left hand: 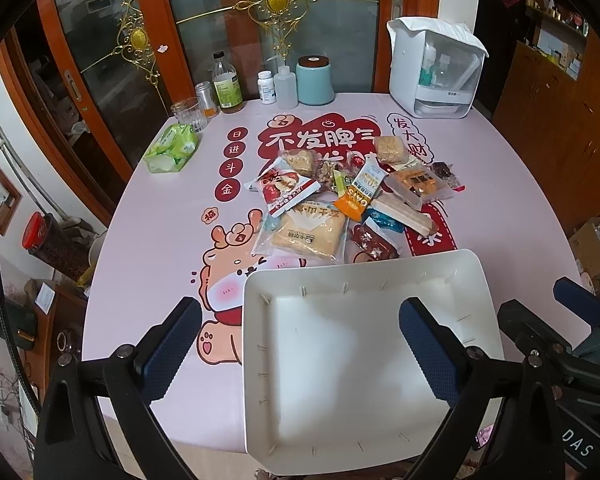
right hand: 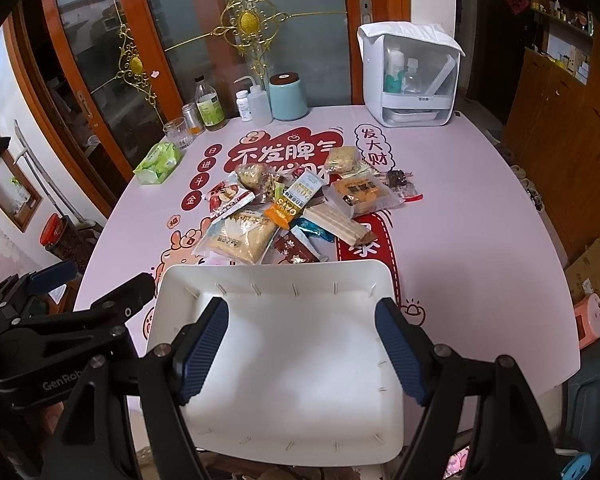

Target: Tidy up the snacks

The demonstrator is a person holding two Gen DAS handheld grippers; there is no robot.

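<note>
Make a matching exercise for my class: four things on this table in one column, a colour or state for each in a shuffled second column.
Things
1. tray
2. canister
3. tissue pack
4. drinking glass

Descriptions
A. light blue, brown lid
B. clear, beside the bottles
C. white, nothing in it
D. green, near the table's left edge

Pairs: 1-C, 2-A, 3-D, 4-B
</note>
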